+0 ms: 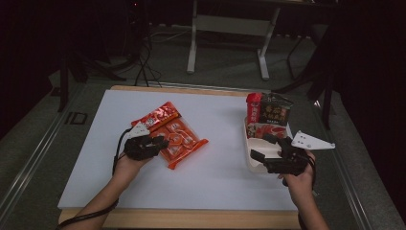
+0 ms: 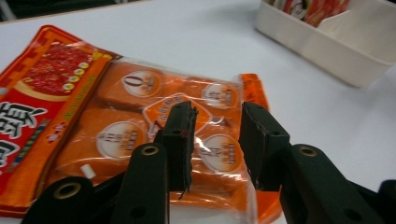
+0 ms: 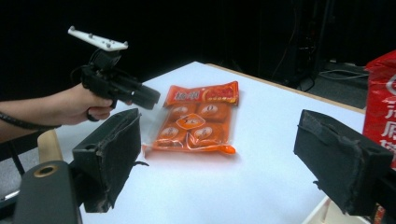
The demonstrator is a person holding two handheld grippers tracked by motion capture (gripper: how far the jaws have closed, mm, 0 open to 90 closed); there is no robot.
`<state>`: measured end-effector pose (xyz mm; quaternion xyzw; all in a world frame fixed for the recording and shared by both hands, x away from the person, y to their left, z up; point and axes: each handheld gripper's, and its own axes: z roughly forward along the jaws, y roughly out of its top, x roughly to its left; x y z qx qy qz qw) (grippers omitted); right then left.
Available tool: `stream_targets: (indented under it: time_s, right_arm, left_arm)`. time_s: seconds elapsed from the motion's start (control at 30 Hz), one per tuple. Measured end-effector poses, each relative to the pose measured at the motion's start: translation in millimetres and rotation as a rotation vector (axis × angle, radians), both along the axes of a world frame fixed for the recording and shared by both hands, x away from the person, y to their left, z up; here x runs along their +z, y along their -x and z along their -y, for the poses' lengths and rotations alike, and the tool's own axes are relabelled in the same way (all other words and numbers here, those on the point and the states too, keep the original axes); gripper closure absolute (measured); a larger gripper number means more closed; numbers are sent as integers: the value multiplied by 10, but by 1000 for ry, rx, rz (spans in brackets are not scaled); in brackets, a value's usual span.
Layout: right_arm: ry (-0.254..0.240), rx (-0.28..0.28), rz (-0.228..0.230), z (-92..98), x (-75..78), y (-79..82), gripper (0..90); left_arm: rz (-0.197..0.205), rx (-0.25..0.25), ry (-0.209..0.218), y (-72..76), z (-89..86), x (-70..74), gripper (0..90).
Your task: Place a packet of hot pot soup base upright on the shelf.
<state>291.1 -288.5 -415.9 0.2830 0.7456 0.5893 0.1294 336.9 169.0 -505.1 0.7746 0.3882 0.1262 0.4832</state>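
Note:
An orange snack packet [image 1: 177, 136] with a red header lies flat on the white table top [image 1: 215, 182], left of centre. My left gripper [image 1: 160, 143] is at its near left edge, low over it. In the left gripper view the jaws [image 2: 218, 116] stand a narrow gap apart above the packet [image 2: 130, 107], which shows between them; the pads do not press on it. My right gripper [image 1: 262, 146] hovers over the white tray [image 1: 251, 165] at the right. Its jaws [image 3: 219, 121] are wide open and hold nothing.
In the tray stand a red packet [image 1: 253, 108] and a dark packet [image 1: 276, 109]; another red one [image 1: 265, 129] lies in front of them. A metal frame [image 1: 230, 28] stands on the floor beyond the table's far edge.

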Motion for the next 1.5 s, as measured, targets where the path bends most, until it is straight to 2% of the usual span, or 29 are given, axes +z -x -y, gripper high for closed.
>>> stream_targets:
  time_s: [0.07,0.2,0.23,0.27,0.33,0.47,0.63,0.8,0.87,1.0,1.07,1.23,1.3,1.37,1.5]
  right_arm:
    - [3,6,-3,-16,-8,2,148]
    - [6,13,0,-29,-8,12,148]
    - [6,13,0,-29,-8,12,148]
    - [2,14,-1,-24,-8,13,148]
    - [6,14,0,-16,-16,23,148]
    - [4,11,1,-6,-42,31,148]
    - [8,21,4,-17,-73,26,148]
    - [20,35,5,-56,-104,18,148]
    - [25,36,2,-69,-118,14,148]
    - [31,45,-1,-90,-130,13,148]
    - [36,49,-1,-97,-134,14,148]
    - [36,51,-4,-99,-148,7,148]
    - [37,52,-5,-100,-149,8,148]
    - [37,54,-2,-103,-147,13,148]
    - [34,53,-4,-101,-150,9,148]
  left_arm:
    - [-13,-1,-11,-40,50,10,723]
    - [-43,-42,-37,-150,254,22,883]
    - [-43,-42,-37,-150,254,22,892]
    - [-47,-58,-58,-202,368,30,892]
    - [-45,-73,-82,-249,480,38,897]
    - [-72,-107,-101,-377,670,40,899]
    - [-84,-111,-135,-556,888,26,899]
    - [-128,-113,-165,-740,1062,-35,900]
    - [-155,-106,-171,-806,1114,-78,900]
    - [-186,-103,-224,-894,1210,-161,900]
    - [-218,-115,-226,-920,1241,-192,900]
    - [-254,-115,-234,-960,1290,-220,900]
    - [-261,-111,-232,-970,1290,-222,900]
    - [-248,-106,-250,-978,1297,-224,900]
    - [-263,-110,-266,-1017,1320,-238,900]
